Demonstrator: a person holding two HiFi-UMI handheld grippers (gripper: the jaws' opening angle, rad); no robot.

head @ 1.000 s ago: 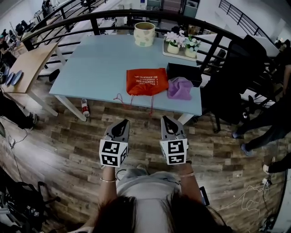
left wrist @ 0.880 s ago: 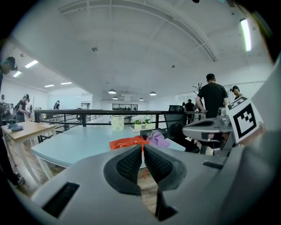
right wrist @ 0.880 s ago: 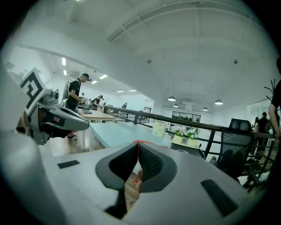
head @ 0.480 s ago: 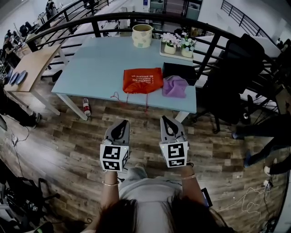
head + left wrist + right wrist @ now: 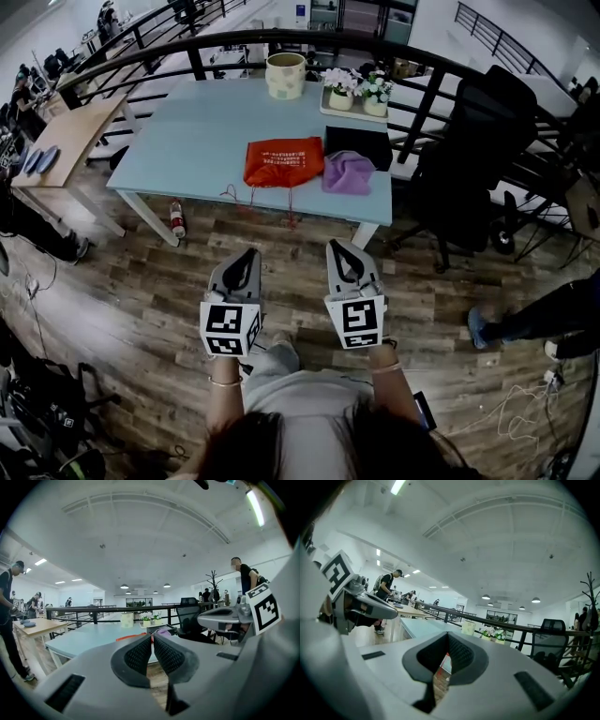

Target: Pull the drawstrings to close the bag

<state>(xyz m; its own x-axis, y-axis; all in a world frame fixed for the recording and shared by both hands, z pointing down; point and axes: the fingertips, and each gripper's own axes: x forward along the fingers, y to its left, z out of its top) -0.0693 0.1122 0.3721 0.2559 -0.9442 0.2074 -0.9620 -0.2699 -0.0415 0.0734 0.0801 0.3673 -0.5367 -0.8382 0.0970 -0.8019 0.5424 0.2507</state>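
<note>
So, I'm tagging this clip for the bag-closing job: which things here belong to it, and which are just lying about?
Job:
- orange drawstring fabric bag
- its thin red drawstrings

Lying about:
- purple cloth pouch
- black rectangular box
- cream patterned pot
- small white flowerpots
- small bottle

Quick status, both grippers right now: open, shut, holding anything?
Left gripper: shut, nothing between its jaws.
Right gripper: shut, nothing between its jaws.
</note>
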